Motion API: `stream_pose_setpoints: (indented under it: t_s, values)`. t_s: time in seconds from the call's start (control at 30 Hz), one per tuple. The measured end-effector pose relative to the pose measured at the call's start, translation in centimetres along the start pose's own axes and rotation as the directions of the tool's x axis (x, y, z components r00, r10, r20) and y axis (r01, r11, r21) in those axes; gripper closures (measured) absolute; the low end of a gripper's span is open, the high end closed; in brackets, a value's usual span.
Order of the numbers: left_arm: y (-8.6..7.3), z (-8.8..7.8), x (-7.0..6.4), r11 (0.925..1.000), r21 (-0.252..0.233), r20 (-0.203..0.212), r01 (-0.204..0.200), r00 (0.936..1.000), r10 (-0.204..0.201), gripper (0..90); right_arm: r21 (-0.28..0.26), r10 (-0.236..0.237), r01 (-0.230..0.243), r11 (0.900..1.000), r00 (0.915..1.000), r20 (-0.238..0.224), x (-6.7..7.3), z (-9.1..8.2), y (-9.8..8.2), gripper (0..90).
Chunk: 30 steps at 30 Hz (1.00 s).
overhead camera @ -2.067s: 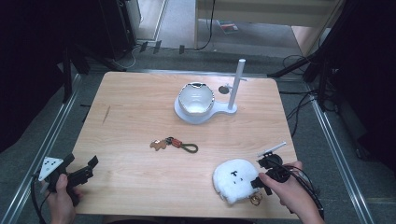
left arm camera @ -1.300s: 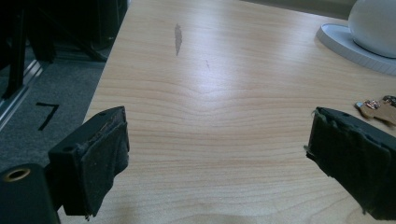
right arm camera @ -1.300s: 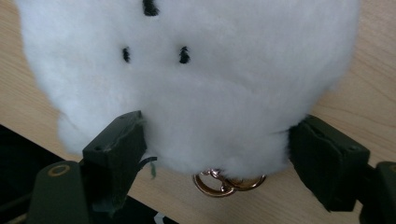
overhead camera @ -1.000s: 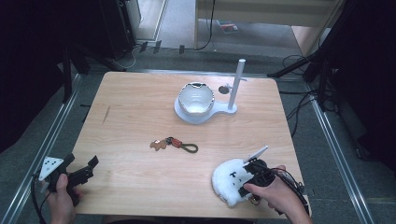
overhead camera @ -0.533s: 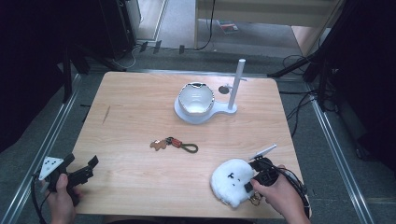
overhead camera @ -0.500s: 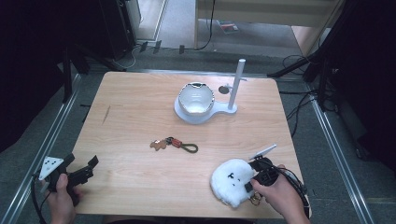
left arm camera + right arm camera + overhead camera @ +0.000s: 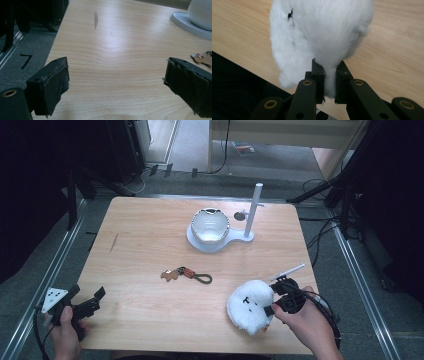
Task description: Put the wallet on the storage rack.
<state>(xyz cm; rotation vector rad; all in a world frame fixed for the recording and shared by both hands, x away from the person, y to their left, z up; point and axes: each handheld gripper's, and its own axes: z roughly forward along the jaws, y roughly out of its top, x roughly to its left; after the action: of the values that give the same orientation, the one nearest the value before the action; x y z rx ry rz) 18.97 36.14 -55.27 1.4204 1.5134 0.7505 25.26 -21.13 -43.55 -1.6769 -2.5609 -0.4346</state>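
Note:
A white fluffy plush toy with small black face marks hangs just above the table's front right. My right gripper is shut on it, having just been closing, and its jaws pinch a narrow tuft at the toy's right edge. At the front left corner my left gripper stands open, low over the wood, with nothing between its jaws.
A small keychain with a brown tag and a dark cord loop lies mid-table. Farther back sits a white bowl on a white base with an upright post. Metal rails run along both table sides.
The right gripper has closed on the plush toy's edge and raised it off the table. The left gripper has stayed where it was.

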Motion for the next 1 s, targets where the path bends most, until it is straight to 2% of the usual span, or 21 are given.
stream_pose_setpoints:
  t_s: [0.17,0.4,0.47,1.0]
  values:
    - [0.0,0.0,0.0,1.0000,0.000,0.001,0.002,1.0000,-0.002,6.4,-0.036,-0.030,0.030,0.999,0.9995,0.000,1.2,-2.4,1.2,83.2]
    - [0.0,0.0,0.0,1.0000,-0.001,0.002,0.003,1.0000,-0.003,6.4,-0.052,-0.046,0.046,0.998,0.9989,0.009,1.9,-4.0,3.0,83.1]
    - [0.0,0.0,0.0,1.0000,-0.002,0.004,0.003,1.0000,-0.003,6.4,-0.058,-0.050,0.051,0.997,0.9986,0.015,2.3,-4.8,4.0,83.1]
    - [0.0,0.0,0.0,1.0000,-0.002,0.007,0.003,1.0000,-0.003,6.4,-0.056,-0.073,0.078,0.995,0.9942,0.078,4.5,-7.1,9.4,82.9]
